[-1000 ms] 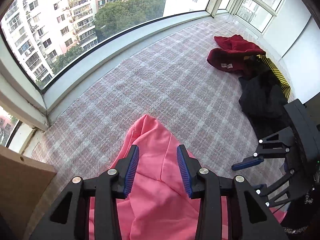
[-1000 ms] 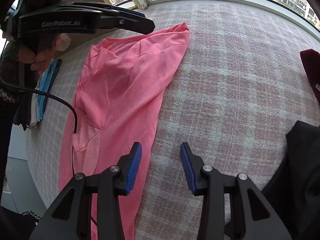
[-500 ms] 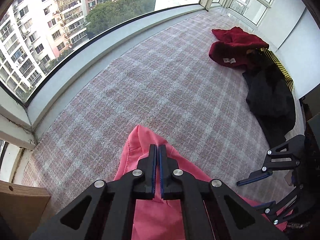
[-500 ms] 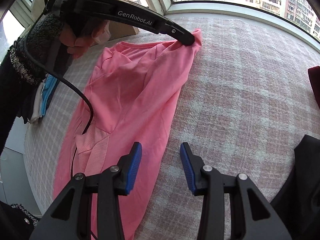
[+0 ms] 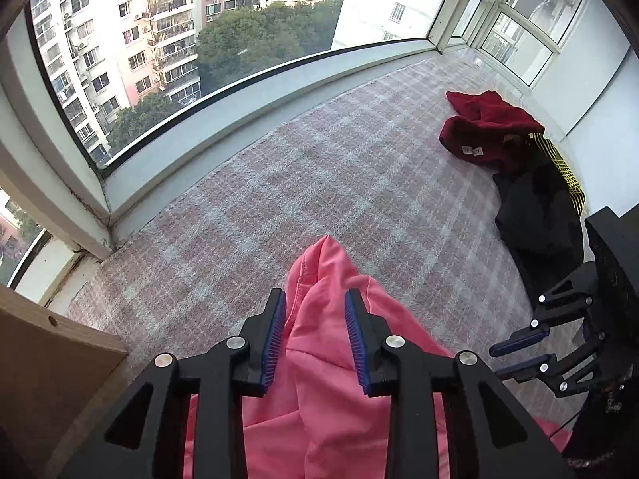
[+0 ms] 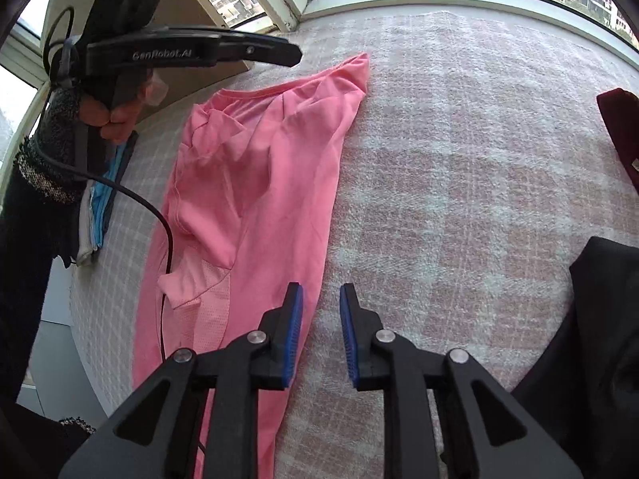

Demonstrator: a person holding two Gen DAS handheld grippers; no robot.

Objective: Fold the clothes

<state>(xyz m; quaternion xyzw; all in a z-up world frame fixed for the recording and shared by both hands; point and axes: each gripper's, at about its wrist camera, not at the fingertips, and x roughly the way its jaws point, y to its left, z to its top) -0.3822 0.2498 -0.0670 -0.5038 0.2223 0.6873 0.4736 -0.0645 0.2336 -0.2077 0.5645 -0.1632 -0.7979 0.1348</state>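
Pink shirt (image 6: 255, 183) lies flat on the checked table (image 6: 459, 167) for folding; both grippers, left (image 5: 315, 335) and right (image 6: 321, 331), hover with jaws open.

pink shirt (image 6: 275, 159): thin smooth knit cloth, matt; perforated mesh panel near the lower side
plaid cover (image 5: 319, 183): coarse woven cloth, fuzzy, matt
left gripper (image 5: 315, 335): matt black plastic, ribbed blue rubbery pads, shiny metal pivot pins
right gripper (image 6: 321, 331): same finish
red garment (image 5: 483, 127): thick fleecy cloth
black garment (image 5: 535, 215): matt cloth
board (image 5: 44, 355): bare wood, matt
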